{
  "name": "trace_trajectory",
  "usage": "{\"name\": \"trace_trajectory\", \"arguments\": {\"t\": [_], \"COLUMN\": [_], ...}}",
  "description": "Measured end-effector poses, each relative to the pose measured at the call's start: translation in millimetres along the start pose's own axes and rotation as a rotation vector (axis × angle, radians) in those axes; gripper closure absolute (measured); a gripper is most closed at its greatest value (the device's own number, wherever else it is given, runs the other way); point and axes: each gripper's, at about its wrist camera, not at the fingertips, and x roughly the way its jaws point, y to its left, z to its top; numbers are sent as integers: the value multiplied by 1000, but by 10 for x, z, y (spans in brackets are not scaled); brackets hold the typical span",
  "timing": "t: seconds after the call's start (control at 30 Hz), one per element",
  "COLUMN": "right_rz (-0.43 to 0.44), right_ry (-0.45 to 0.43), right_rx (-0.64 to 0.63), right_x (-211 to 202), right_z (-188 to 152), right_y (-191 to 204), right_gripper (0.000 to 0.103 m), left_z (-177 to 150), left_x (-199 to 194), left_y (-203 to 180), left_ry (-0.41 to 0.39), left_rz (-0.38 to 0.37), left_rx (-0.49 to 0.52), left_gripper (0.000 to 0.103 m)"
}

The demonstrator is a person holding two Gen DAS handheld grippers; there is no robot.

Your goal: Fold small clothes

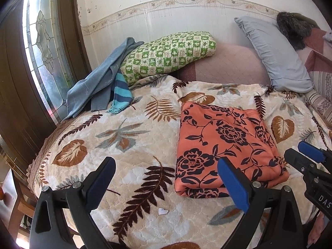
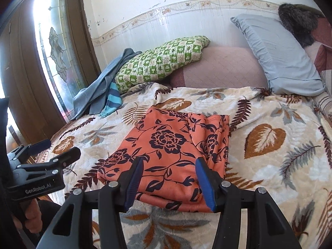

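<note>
I see the folded orange floral garment lying flat on the leaf-patterned blanket, and my left gripper hangs above the blanket with its jaws spread wide and empty, the garment's near left corner just behind its right finger. My right gripper hovers over the garment's near edge, jaws parted and clear of the cloth, nothing held between them.

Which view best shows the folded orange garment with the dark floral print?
The right wrist view: the folded orange floral garment lies centred, framed between the open right gripper fingers. The left wrist view shows it off to the right, its near edge partly hidden by one blue pad.
</note>
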Motion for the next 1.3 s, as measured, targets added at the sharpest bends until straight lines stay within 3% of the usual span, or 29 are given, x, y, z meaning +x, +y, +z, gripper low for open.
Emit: {"name": "trace_trajectory", "arguments": {"t": [0.53, 1.3], "right_rz": [-10, 9], "right_ry": [-55, -52], "right_rx": [-25, -26], "right_x": [-502, -592], "right_z": [-25, 119], "right_y": [307, 507], "right_gripper": [44, 44], "left_z": [166, 151], "left_x": [-437, -380], "left_y": [128, 344], "left_ry": [-80, -53], "left_rz": [4, 7], "left_rx": [-22, -69], "left_gripper": [4, 4]}}
